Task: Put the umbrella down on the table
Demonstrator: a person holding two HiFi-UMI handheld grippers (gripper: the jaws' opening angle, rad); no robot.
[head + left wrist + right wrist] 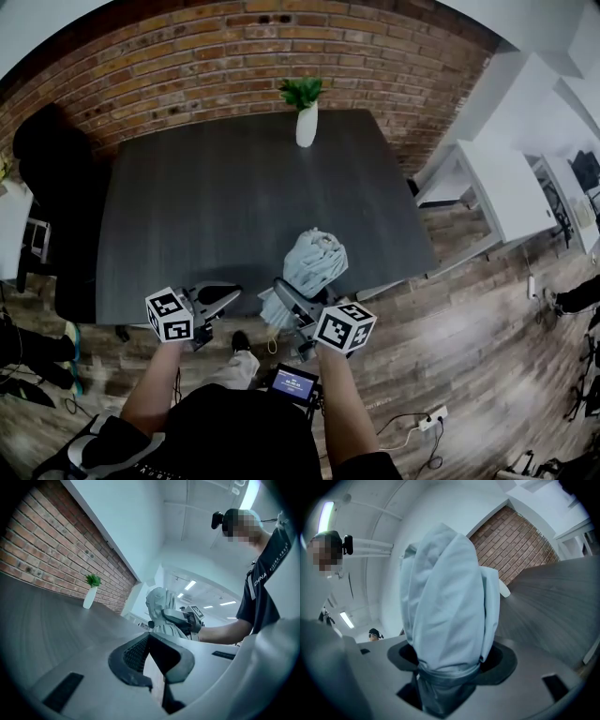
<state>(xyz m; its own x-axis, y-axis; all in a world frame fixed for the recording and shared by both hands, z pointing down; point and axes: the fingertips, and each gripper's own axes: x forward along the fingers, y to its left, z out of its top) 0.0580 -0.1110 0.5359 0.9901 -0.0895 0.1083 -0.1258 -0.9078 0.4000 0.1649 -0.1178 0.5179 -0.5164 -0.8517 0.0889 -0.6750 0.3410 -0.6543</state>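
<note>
Umbrella (445, 606), folded, pale blue, clamped upright in right gripper (451, 670), held over near edge of table (216, 206). Left gripper (152, 660) just beside, jaws apart, empty. Best: carry further over tabletop, tip flat, lower until fabric rests, then release.
</note>
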